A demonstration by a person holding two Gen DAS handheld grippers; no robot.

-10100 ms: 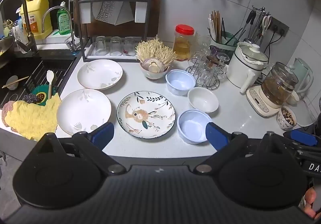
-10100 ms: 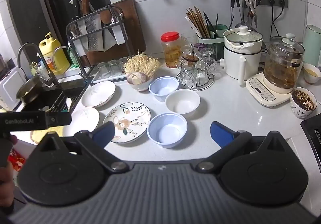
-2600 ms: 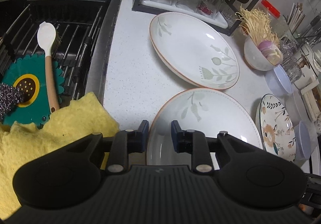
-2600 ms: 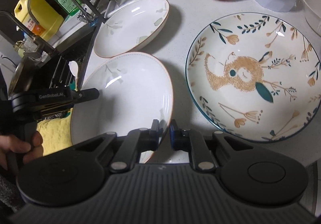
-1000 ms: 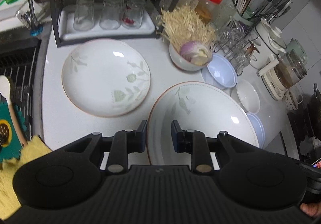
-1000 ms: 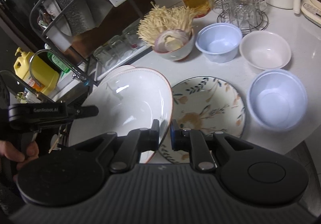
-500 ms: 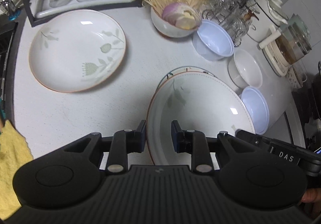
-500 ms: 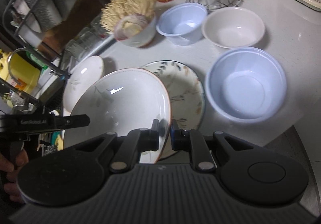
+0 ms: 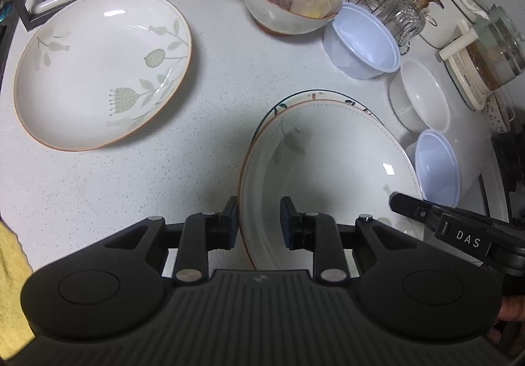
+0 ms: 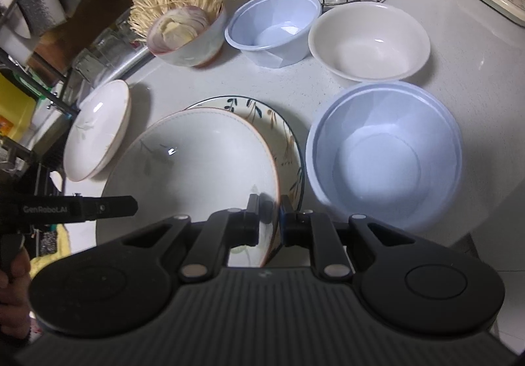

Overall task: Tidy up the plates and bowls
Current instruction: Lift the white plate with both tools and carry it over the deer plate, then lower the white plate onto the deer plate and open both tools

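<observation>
two grippers clamp one white leaf-print plate (image 9: pixel 331 165) by opposite rim edges: the left gripper (image 9: pixel 257 223) grasps its left rim, the right gripper (image 10: pixel 269 218) its right rim. this plate sits directly over the floral plate (image 10: pixel 282 133) on the countertop (image 9: pixel 210 77); contact between them cannot be determined. a second leaf-print plate (image 9: pixel 101 65) rests well apart to the left, and a lavender bowl (image 10: pixel 387 152) stands just beside the floral plate.

The held plate (image 9: pixel 331 165) sits over the patterned plate (image 10: pixel 282 133), between a second plate (image 9: pixel 101 67) and the bowls (image 10: pixel 387 152).
</observation>
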